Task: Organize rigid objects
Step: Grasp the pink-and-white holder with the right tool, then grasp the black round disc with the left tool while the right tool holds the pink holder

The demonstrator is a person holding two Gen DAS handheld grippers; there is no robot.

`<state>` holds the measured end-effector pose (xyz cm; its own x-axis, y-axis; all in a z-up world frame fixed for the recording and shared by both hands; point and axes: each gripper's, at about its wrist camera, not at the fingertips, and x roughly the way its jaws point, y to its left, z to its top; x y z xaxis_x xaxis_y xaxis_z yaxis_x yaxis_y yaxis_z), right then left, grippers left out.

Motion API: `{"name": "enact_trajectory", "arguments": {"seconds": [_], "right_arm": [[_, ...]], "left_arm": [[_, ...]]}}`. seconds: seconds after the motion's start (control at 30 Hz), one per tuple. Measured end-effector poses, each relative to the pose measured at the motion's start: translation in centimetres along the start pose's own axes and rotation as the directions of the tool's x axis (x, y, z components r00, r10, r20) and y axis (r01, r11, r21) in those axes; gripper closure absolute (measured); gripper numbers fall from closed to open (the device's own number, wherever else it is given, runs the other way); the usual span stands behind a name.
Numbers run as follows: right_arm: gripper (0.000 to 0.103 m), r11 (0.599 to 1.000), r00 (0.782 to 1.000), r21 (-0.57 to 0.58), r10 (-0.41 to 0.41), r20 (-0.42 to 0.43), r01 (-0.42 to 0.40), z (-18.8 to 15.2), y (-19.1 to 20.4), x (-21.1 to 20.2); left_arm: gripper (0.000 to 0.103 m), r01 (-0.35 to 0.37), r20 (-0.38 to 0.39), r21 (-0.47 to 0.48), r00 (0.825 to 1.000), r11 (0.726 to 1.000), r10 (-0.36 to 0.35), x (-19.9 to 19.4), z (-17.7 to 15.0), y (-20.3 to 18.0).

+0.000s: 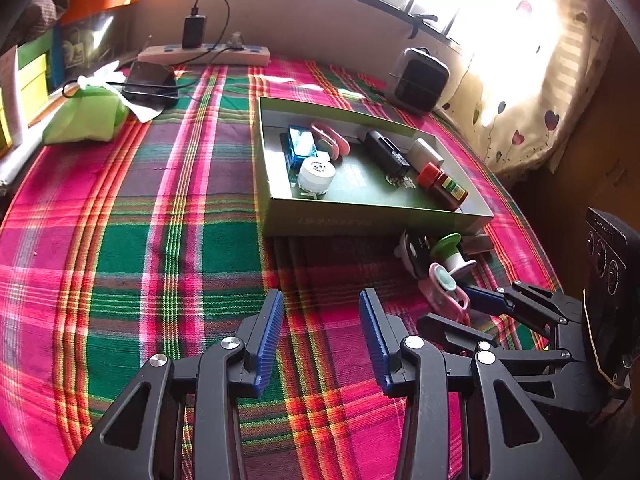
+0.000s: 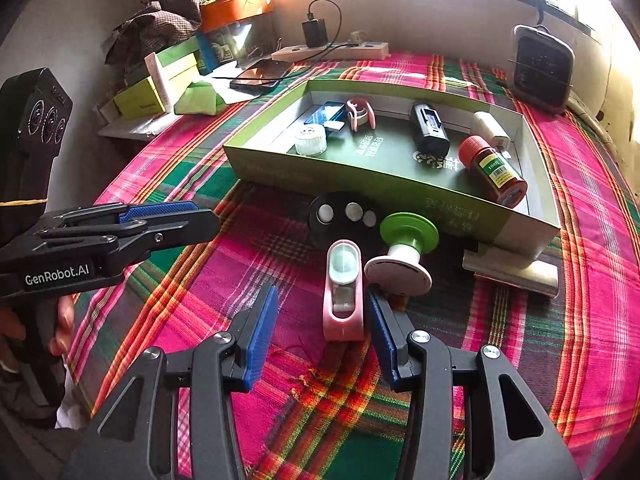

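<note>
A shallow green box (image 2: 360,178) sits on the plaid cloth and holds several small items, among them a red-capped bottle (image 2: 494,170) and a white jar (image 2: 310,140). In front of it lie a pink device (image 2: 344,300), a green-and-white spool (image 2: 402,248) and a black disc (image 2: 344,216). My right gripper (image 2: 322,332) is open, with the near end of the pink device between its fingers, close to the right pad and apart from the left one. My left gripper (image 1: 322,332) is open over bare cloth, left of the pink device (image 1: 444,292) and the right gripper (image 1: 460,316).
A silver metal piece (image 2: 516,272) lies at the box's front right corner. Behind the box are a power strip (image 1: 204,54), a phone (image 1: 152,80), a green pouch (image 1: 86,114) and a black grilled appliance (image 1: 420,80). Stacked boxes (image 2: 160,84) crowd the far left.
</note>
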<state>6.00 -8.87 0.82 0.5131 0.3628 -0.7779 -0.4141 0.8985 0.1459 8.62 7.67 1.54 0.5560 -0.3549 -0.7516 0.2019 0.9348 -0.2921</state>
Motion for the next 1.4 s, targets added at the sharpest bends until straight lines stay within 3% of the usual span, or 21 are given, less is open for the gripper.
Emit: {"name": "enact_trajectory", "arguments": {"seconds": [0.17,0.33,0.47,1.03,1.4], "right_arm": [[0.057,0.999,0.999,0.013,-0.032,0.019,0.032,0.0,0.2,0.1],[0.077,0.996,0.996,0.039,-0.087,0.018,0.086,0.2,0.0,0.2],[0.084,0.993,0.993,0.027,-0.115,0.018,0.114,0.0,0.0,0.0],[0.084,0.992,0.993,0.049,-0.117,0.033,0.115,-3.0,-2.2,-2.7],[0.084,0.984,0.986,0.094,-0.157,0.048,0.152,-4.5,-5.7,-4.5]], "left_arm": [[0.064,0.025,-0.01,0.012,1.0,1.0,-0.025,0.2,0.0,0.1],[0.064,0.042,-0.017,0.015,0.999,0.999,-0.042,0.5,0.2,0.1],[0.064,0.053,-0.015,0.018,0.999,0.998,-0.052,0.7,0.6,-0.2],[0.061,0.091,-0.039,0.066,0.995,0.994,-0.088,2.8,1.4,-4.4],[0.061,0.015,-0.059,0.096,0.998,0.995,-0.009,4.9,2.2,-6.5]]}}
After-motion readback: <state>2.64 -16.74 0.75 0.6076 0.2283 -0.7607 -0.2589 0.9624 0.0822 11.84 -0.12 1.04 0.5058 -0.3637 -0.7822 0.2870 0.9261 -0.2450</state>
